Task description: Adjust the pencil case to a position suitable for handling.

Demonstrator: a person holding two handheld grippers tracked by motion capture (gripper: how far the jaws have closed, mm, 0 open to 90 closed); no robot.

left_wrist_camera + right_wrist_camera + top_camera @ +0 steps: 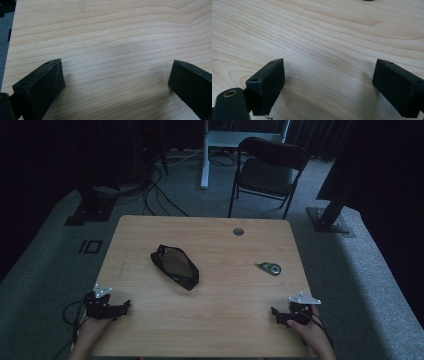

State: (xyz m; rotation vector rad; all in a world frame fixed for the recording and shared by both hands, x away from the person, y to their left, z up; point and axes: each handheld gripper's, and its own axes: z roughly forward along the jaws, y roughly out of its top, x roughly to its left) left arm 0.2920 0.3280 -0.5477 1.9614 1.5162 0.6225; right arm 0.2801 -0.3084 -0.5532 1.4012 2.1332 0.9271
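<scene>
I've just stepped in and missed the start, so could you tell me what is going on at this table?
A person sits at a wooden table with a gripper in each hand. The left gripper and the right gripper rest near the table's near corners, both with jaws open and holding nothing. A black pouch lies near the middle of the table, and a small tape dispenser lies to its right. Neither is being touched, so nothing is being handled at this moment.

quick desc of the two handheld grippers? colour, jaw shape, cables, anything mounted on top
Both are black. The left gripper and right gripper each carry a pale grey three-cornered plate on top and trail a dark cable back past the hand. In the gripper views the jaws are matte black rectangular blocks with small screw holes in their top faces; a brass-coloured insert sits by the right gripper's jaw base. No sleeves are visible.
</scene>
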